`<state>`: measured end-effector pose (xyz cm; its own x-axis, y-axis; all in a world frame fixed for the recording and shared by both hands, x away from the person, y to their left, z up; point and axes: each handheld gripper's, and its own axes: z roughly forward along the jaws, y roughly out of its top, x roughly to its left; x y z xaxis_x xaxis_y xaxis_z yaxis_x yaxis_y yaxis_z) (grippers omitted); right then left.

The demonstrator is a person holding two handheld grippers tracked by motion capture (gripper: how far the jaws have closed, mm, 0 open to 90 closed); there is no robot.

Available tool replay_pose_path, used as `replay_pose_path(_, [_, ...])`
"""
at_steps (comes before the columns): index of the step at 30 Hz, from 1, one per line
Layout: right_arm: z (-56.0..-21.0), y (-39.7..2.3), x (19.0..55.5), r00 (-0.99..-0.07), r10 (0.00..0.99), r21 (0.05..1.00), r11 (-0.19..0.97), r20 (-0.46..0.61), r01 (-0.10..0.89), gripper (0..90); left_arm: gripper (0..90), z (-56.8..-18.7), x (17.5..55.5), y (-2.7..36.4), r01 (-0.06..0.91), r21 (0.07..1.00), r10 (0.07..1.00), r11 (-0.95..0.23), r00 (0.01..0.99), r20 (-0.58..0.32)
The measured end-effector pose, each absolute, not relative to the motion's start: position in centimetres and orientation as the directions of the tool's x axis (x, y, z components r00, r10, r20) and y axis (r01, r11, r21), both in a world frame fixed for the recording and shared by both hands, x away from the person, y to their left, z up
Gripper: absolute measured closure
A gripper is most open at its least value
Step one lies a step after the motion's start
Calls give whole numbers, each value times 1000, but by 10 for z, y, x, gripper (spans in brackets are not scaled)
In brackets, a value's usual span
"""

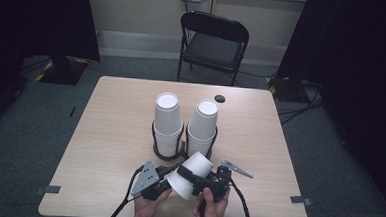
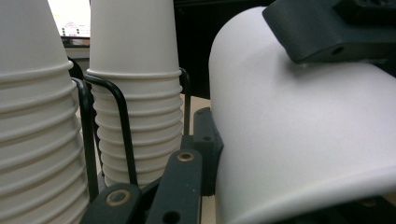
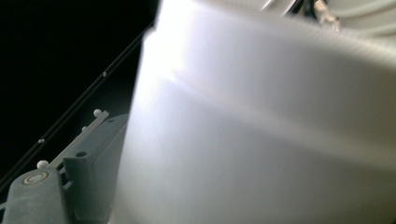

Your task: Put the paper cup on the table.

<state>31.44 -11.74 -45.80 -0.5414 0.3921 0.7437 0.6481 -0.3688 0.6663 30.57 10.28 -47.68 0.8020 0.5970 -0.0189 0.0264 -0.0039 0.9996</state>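
While two tall stacks of white paper cups stand upside down in a black wire double-ring holder (image 1: 155, 136) at the middle of the pale wooden bench (image 1: 110, 124), a single white paper cup (image 1: 191, 172) lies on its side above the near edge, between both grippers. The left stack (image 1: 167, 122) and the right stack (image 1: 203, 126) each fill one ring, their rolled rims showing as close ridges in the left gripper view. The left gripper (image 1: 169, 180) has its jaws closed, one black jaw lying against the cup's mouth end (image 2: 303, 140). The right gripper (image 1: 197, 181) has its jaws spread wide around the cup's body. No writing on any cup can be read.
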Motion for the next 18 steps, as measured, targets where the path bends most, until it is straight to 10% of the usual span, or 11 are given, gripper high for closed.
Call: replay_pose_path(18, [-455, -135, 318, -614, 527, 807, -328, 587, 491, 118, 864, -480, 303, 115, 109, 993, 550, -50, 833, -64])
